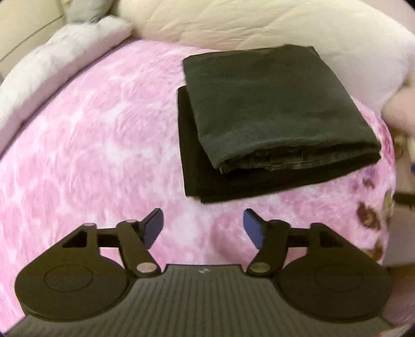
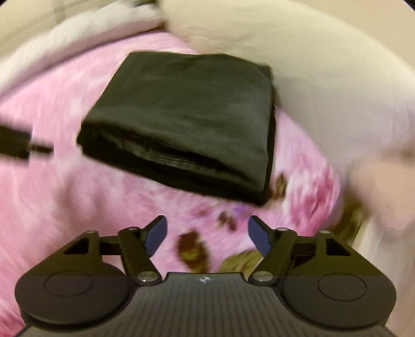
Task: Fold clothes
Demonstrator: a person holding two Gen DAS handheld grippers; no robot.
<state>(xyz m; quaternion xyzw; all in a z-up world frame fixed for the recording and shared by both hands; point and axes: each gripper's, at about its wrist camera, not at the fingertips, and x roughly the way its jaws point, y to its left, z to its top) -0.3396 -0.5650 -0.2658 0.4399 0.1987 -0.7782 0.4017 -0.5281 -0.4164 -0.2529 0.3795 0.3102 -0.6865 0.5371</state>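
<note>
From the left wrist, the left gripper [image 1: 203, 228] hangs wide open with nothing between its blue pads, over the pink bed cover [image 1: 98, 145]. The black garment [image 1: 269, 116] lies on that cover ahead of the gripper and off to its right, apart from the fingertips. It is already a compact stack of several layers, with the open edges and a seam facing the gripper and the lower layer sticking out past the stack's left and near sides. Its long axis runs roughly across the view. A cream quilt [image 1: 233, 23] sits just behind the garment, and a pale plush pillow [image 1: 59, 59] is well to its left.

From the right wrist, which is blurred by motion, the right gripper [image 2: 207, 237] is likewise spread open and empty. The garment [image 2: 186, 109] lies straight ahead of it, slightly left, its layered open edge again turned toward the gripper. The left gripper's dark tip [image 2: 15, 145] shows just left of the garment's near left corner.

Judging by both views, the folding looks nearly done; any tidying of the jutting lower layer seems to fall to the left gripper, which is nearer that side.
</note>
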